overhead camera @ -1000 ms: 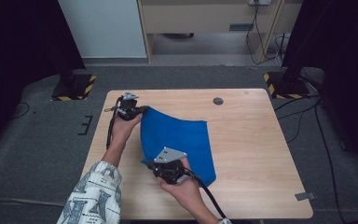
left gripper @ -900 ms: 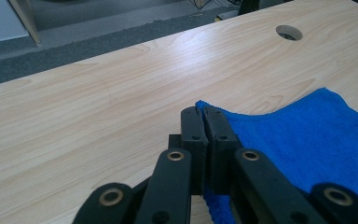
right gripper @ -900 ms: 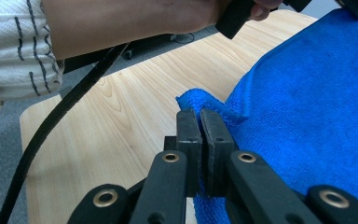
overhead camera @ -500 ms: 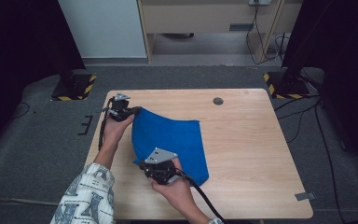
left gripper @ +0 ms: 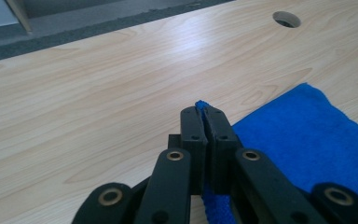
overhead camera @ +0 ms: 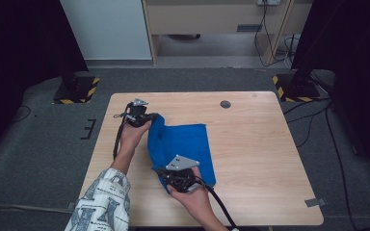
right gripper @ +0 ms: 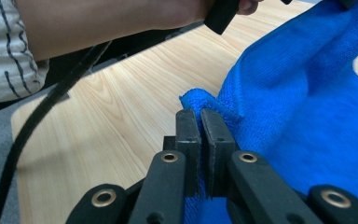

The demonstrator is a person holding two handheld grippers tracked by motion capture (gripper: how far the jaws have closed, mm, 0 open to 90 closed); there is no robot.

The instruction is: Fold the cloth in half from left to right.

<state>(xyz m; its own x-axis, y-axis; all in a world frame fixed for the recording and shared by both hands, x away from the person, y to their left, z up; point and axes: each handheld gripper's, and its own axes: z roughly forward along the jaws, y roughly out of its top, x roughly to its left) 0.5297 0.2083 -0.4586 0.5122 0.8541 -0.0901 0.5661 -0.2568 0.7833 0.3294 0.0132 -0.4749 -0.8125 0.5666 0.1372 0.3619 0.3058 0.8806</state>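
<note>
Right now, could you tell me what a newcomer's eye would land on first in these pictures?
The bright blue cloth stands out, lying left of centre on the pale wooden table. The left tool is shut on its far left corner, and the right tool is shut on its near left corner, so that edge is lifted. A round hole marks the table's far side.

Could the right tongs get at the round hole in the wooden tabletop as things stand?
Probably not yet: the right tongs are shut on the blue cloth. The bare table leaves the way to the hole free.
</note>
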